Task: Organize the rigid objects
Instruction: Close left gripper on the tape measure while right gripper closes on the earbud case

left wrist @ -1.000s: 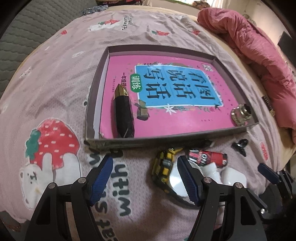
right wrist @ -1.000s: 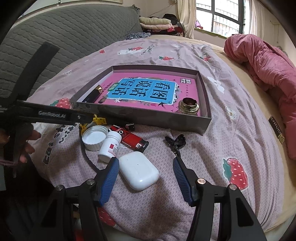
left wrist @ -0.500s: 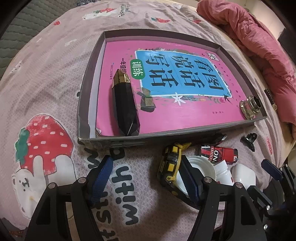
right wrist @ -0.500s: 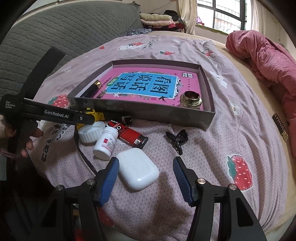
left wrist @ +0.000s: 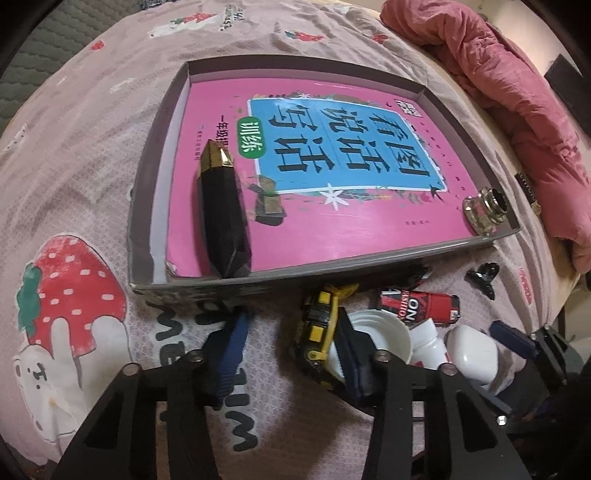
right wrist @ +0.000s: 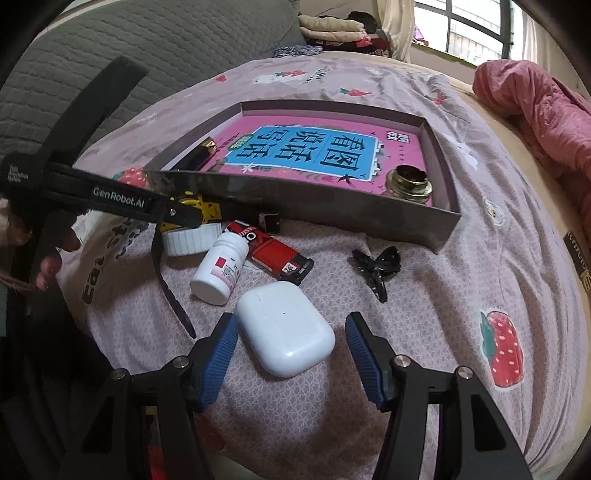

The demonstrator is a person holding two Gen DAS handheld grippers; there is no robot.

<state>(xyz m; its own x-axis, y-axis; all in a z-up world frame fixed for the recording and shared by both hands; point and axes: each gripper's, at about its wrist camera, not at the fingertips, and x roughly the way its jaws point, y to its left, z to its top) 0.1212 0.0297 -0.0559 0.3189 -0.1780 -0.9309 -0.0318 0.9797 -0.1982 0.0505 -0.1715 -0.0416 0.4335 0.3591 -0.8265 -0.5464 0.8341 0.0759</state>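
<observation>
A grey shallow box point(left wrist: 147, 206) point(right wrist: 332, 210) lies on the bed with a pink book point(left wrist: 332, 236), a black-and-gold case point(left wrist: 221, 218) and a brass fitting point(left wrist: 485, 212) point(right wrist: 408, 184) inside. In front of it lie a yellow-black tape measure point(left wrist: 317, 325), a white lid point(left wrist: 384, 332), a white pill bottle point(right wrist: 219, 269), a red lighter point(right wrist: 273, 254), a black hair clip point(right wrist: 376, 267) and a white earbud case point(right wrist: 286, 326). My left gripper point(left wrist: 291, 347) is open with the tape measure just inside its right finger. My right gripper point(right wrist: 291, 350) is open around the earbud case.
The bed has a pink strawberry-print sheet point(right wrist: 498, 295). A red quilt point(left wrist: 498, 85) is bunched at the far right. A grey padded headboard point(right wrist: 129, 55) stands at the left, with folded clothes point(right wrist: 332, 27) and a window beyond.
My left gripper has moved forward and right, up to the tape measure near the box's front wall. My right gripper has advanced so its fingers flank the earbud case.
</observation>
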